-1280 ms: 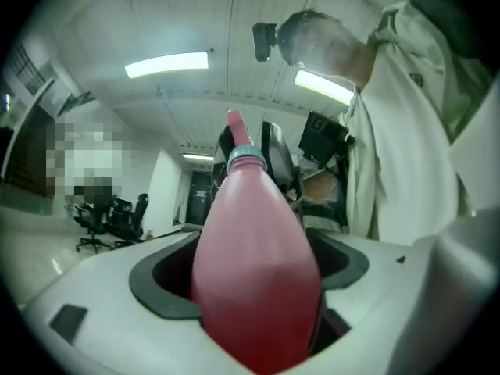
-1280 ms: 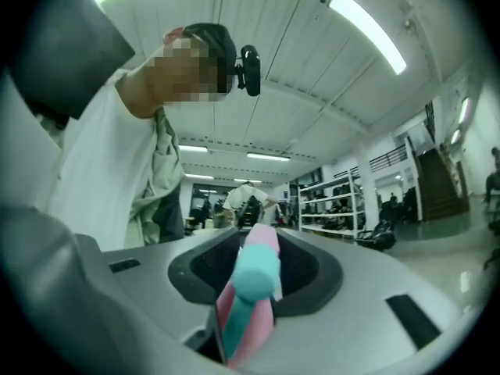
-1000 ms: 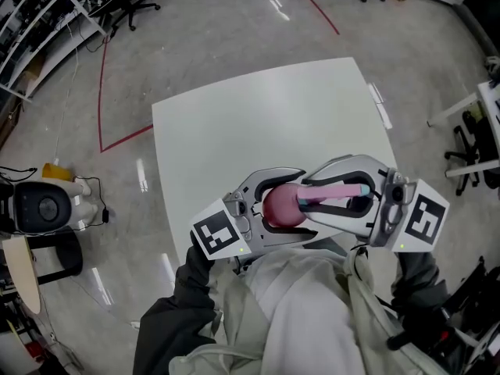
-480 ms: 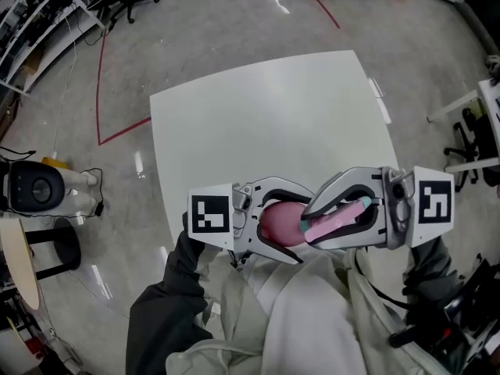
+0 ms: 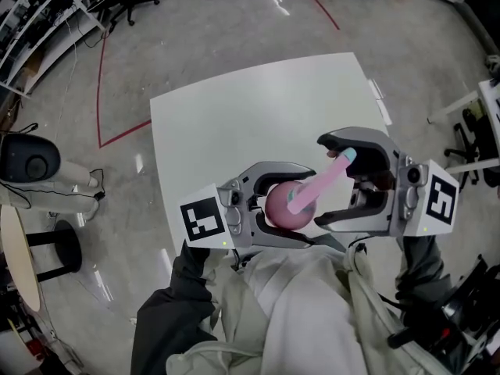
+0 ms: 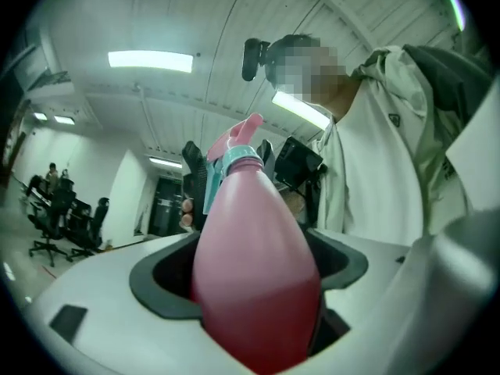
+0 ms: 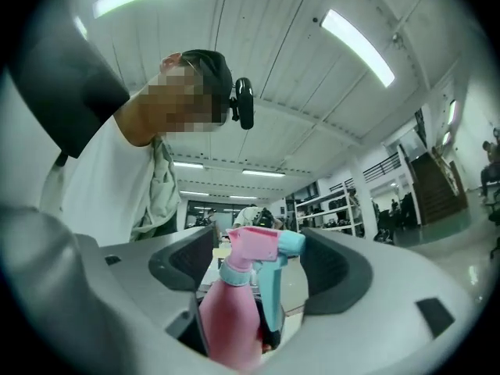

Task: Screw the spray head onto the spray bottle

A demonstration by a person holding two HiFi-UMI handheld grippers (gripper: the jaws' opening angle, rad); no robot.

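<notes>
With the left gripper (image 5: 291, 208) clamping its fingers on the pink bottle (image 5: 280, 207) at lower centre, the right gripper (image 5: 323, 182), fingers opening loose around the spray head (image 5: 326, 178) on its neck, should close squarely and twist without tilting the bottle

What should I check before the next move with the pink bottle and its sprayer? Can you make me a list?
1. Left tongs clamped on the pink plastic spray bottle: ok.
2. Pink spray head with teal trigger sitting on the bottle's neck: ok.
3. Right tongs off the spray head: ok. They are opening, and the pads do not touch the head between them.
4. Spray head screwed fully tight: cannot tell.
</notes>
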